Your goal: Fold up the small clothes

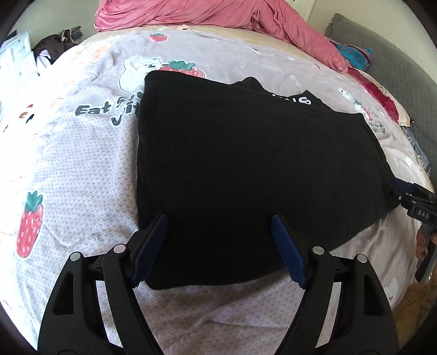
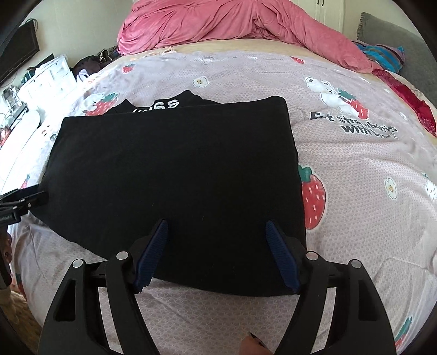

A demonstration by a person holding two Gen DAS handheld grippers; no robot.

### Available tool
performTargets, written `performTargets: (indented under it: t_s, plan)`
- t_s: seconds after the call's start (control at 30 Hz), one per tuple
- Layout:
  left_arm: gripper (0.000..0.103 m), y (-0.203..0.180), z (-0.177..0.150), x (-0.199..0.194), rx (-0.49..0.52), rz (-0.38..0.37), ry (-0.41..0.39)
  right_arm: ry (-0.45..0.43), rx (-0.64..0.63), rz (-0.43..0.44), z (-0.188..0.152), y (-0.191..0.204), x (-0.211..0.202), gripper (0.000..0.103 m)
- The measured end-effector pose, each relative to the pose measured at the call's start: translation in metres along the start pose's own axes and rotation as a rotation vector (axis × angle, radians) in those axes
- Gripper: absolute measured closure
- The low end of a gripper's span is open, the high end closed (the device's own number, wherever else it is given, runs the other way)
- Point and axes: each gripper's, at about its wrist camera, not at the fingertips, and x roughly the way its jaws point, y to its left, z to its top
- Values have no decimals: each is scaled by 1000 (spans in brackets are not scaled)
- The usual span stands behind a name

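Your left gripper (image 1: pixel 218 245) has its blue ribbed fingers (image 1: pixel 153 245) spread wide and empty, poised over the near left part of the black T-shirt (image 1: pixel 245 169); your right gripper (image 2: pixel 217 251) is just as wide, its fingers (image 2: pixel 281 254) straddling the near right hem with nothing pinched. The black T-shirt lies flat on the strawberry-print bed sheet (image 1: pixel 68 163), already folded into a rough rectangle, white lettering (image 2: pixel 164 105) peeking out at the far edge. Expect it to be light, soft and limp: it will sag and drape wherever you don't support it, and the stacked layers could slide apart if you catch only the top one. I'd take it at the two near corners, one per gripper, biting through every layer at the hem so the fold carries over evenly. The sheet beneath is soft too, so avoid pinching it along with the shirt. The pink duvet (image 2: pixel 232 24) is heaped well clear at the far end.
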Motion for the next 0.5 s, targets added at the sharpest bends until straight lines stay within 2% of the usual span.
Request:
performTargets:
  t_s: [0.1,0.13,0.17,0.23,0.37,0.43,0.5]
  plan:
    - [33,3,-1,-7,-10,-11,-2,-22,-2,21,0,6,-7,26]
    - [33,4,-1,-10,-16,-17,-4,-30,-3,30,1,9,-9,17]
    - [32,6,-1,-13,-24,-23,-8,-43,-9,39,2,13,-12,12]
    - [26,12,0,-22,-49,-23,-23,-69,-38,46,4,24,-18,12]
    - [25,24,1,-34,-90,-21,-51,-129,-130,58,7,56,-30,10]
    - [13,28,2,-38,-99,-7,-68,-157,-173,65,8,72,-34,10]
    - [13,31,2,-41,-103,7,-77,-175,-209,70,9,86,-36,10]
